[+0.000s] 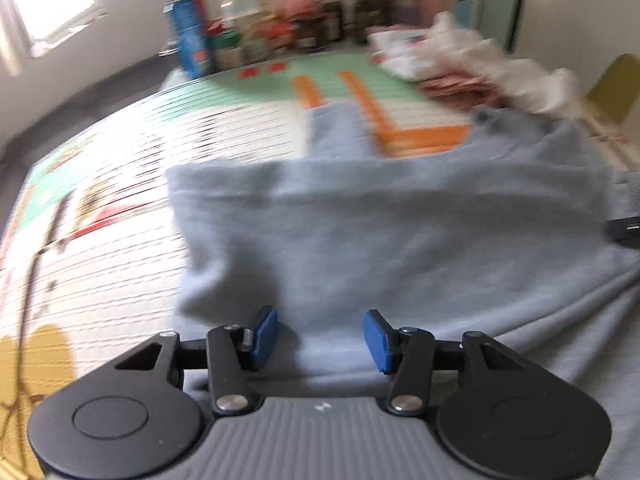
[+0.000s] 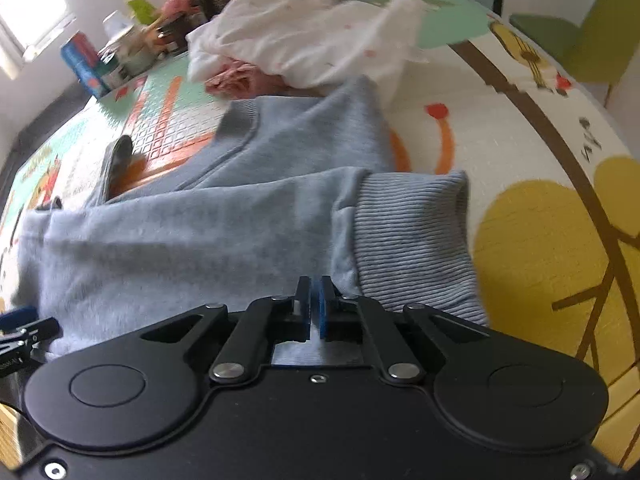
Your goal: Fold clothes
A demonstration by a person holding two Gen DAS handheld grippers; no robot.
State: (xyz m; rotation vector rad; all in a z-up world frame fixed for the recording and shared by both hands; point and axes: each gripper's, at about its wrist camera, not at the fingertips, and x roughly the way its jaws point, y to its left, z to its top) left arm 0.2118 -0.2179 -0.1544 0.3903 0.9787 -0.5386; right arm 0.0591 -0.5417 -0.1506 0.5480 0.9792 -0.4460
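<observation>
Grey sweatshirt (image 2: 200,232) flat — sleeve crosswise, ribbed cuff (image 2: 412,240) rightward.

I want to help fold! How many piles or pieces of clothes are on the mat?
3 that I can tell: the grey-blue sweatshirt spread in front, a white garment bunched behind it, and a pinkish one tucked under the white. More may be hidden in that heap.

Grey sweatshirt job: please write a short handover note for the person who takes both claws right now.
Left claw: open, above the grey sweatshirt, gripping nothing.
Right claw: shut, at the sweatshirt beside the ribbed cuff; whether it pinches cloth I cannot tell.
Things: sweatshirt lies on the play mat, one sleeve across the body. White and pink clothes are heaped behind it.
Done: sleeve folded in.
Left: finish folding the sweatshirt, then the heap.
</observation>
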